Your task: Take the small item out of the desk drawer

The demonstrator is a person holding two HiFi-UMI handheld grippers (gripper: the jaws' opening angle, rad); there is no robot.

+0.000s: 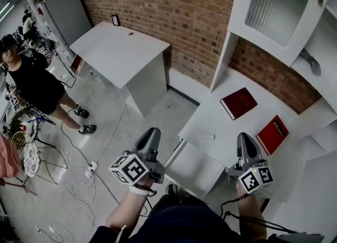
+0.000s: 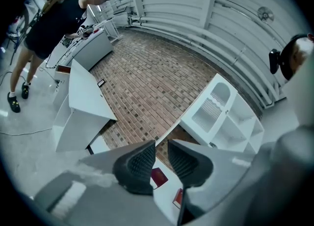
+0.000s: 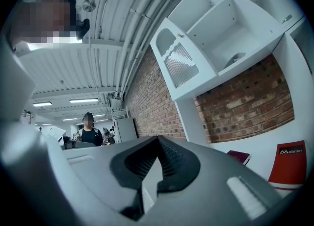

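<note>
The only writing I can read is the white word "Mobilier" on the cover of the bright red book (image 3: 288,166). It lies on the tabletop at 2 o'clock from the drawer. The black and white square markers on both claws carry no letters.

The room has a long brick wall (image 1: 174,10) at 12 o'clock and a grey concrete floor (image 1: 100,126). A white shelf unit (image 1: 279,5) with open compartments stands on the back of the white tabletop (image 1: 210,123), against the bricks. A second white table (image 1: 121,52) stands apart at 11 o'clock. A person (image 1: 34,84) in dark clothes stands on the floor at 9 o'clock. White cables (image 1: 79,184) lie loose on the floor at 8 o'clock. A dark red book (image 1: 238,102) lies on the tabletop, just beside the bright red one, at its 10 o'clock.

The drawer (image 1: 197,171) is pulled out from the front edge of the tabletop, and its inside looks white. I cannot make out the small item in it in any view.

The left claw (image 2: 161,145) is at 9 o'clock from the drawer. Its jaws stand a little apart with nothing between them. The right claw (image 3: 158,140) is at 3 o'clock from the drawer, over the tabletop. Its jaw tips meet and hold nothing that I can see.
</note>
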